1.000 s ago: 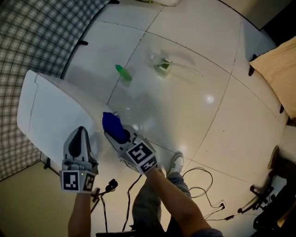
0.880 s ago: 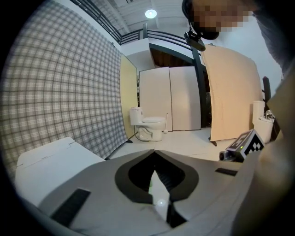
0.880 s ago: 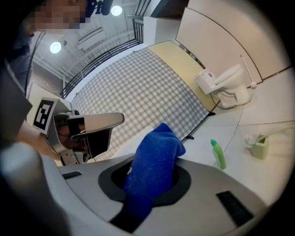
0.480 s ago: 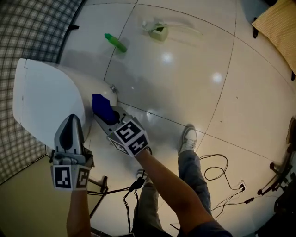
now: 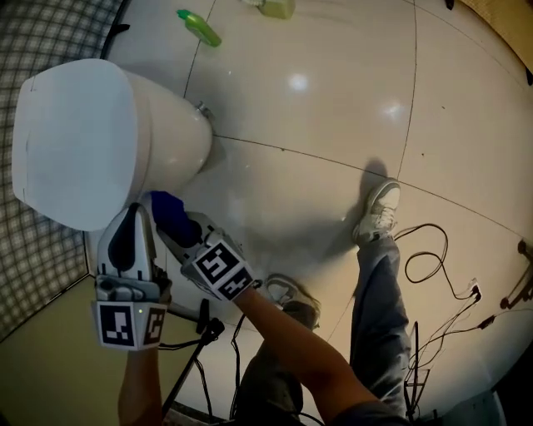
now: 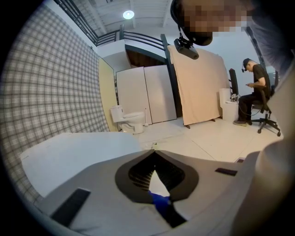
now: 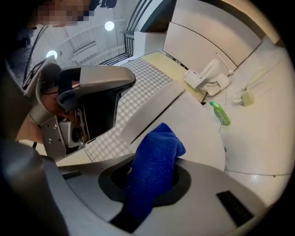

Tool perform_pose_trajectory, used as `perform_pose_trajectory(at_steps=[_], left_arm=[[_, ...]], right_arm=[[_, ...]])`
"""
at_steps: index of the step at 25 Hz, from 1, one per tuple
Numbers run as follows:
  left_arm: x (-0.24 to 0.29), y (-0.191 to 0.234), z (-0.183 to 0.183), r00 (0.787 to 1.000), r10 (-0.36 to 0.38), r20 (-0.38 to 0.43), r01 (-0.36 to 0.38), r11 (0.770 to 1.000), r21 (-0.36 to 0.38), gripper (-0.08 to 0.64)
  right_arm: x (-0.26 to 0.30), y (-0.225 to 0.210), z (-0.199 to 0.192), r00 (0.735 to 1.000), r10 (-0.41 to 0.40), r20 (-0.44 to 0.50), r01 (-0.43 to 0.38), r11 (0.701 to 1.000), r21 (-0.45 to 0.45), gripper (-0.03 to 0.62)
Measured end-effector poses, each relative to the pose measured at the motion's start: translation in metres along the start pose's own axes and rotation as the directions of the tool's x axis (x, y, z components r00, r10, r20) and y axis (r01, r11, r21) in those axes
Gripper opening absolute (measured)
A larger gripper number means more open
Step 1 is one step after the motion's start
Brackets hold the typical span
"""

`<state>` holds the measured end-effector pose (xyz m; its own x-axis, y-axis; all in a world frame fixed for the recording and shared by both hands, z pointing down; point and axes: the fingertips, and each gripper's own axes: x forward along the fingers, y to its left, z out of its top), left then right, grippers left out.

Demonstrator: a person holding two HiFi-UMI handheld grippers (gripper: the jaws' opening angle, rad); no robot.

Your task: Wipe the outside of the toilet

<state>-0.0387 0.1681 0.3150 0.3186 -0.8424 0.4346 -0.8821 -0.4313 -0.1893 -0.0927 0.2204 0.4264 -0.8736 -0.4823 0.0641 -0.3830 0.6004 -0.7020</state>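
The white toilet [image 5: 171, 129] with its lid [image 5: 71, 137] closed fills the upper left of the head view. My right gripper [image 5: 172, 220] is shut on a blue cloth [image 5: 166, 208] and presses it against the low outer side of the bowl near its front end. In the right gripper view the blue cloth [image 7: 154, 166] bulges out between the jaws in front of the toilet [image 7: 189, 124]. My left gripper [image 5: 136, 211] is shut on nothing and points at the bowl's front, right beside the cloth. In the left gripper view the lid [image 6: 73, 154] lies beyond the left gripper [image 6: 154, 153].
A green bottle [image 5: 198, 27] and a brush holder [image 5: 276, 7] lie on the tiled floor beyond the toilet. The person's shoes [image 5: 379, 212] and cables [image 5: 433, 262] are at the right, a stand [image 5: 196, 354] below. A checked wall [image 5: 42, 33] runs along the left.
The right gripper has carried the blue cloth along the bowl's side toward its front end, close to the left gripper. The head camera has swung, and the toilet now sits higher in view.
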Motion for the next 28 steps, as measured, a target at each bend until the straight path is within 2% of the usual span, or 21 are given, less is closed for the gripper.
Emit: perform_pose_trajectory(at_steps=[3, 7, 10, 14, 17, 22, 25, 28], left_arm=[[-0.006, -0.01, -0.021, 1.0, -0.02, -0.02, 0.02, 1.0, 0.003, 0.012], [0.004, -0.021, -0.031, 0.999, -0.039, -0.033, 0.038, 0.999, -0.022, 0.012], [0.026, -0.031, -0.031, 0.998, -0.042, -0.039, 0.04, 0.997, -0.06, 0.012], [0.067, -0.042, -0.038, 0.996, -0.067, -0.066, 0.062, 0.995, -0.072, 0.012], [0.103, -0.043, -0.058, 0.993, -0.058, -0.102, 0.048, 0.994, -0.099, 0.012], [0.157, -0.044, -0.08, 0.988, -0.017, -0.15, -0.008, 0.987, -0.163, 0.012], [0.165, -0.037, -0.091, 0.992, 0.002, -0.129, -0.024, 0.986, -0.167, 0.012], [0.162, -0.039, -0.098, 0.992, -0.024, -0.123, 0.004, 0.986, -0.166, 0.012]], right_arm=[[-0.002, -0.006, -0.012, 1.0, -0.011, 0.011, 0.011, 1.0, 0.011, 0.064], [-0.017, -0.036, 0.005, 0.999, -0.046, 0.006, 0.046, 0.999, -0.017, 0.064], [-0.028, -0.083, 0.033, 0.996, -0.093, 0.01, 0.093, 0.995, -0.031, 0.064], [-0.022, -0.153, 0.058, 0.991, -0.132, -0.018, 0.131, 0.991, -0.042, 0.064], [0.006, -0.192, 0.05, 0.991, -0.099, -0.087, 0.093, 0.993, -0.078, 0.064], [0.04, -0.234, 0.037, 0.988, -0.031, -0.15, 0.022, 0.998, -0.062, 0.064], [0.047, -0.238, 0.028, 0.989, -0.021, -0.148, 0.012, 0.998, -0.06, 0.064], [0.043, -0.225, 0.02, 0.991, -0.024, -0.13, 0.017, 0.998, -0.054, 0.064]])
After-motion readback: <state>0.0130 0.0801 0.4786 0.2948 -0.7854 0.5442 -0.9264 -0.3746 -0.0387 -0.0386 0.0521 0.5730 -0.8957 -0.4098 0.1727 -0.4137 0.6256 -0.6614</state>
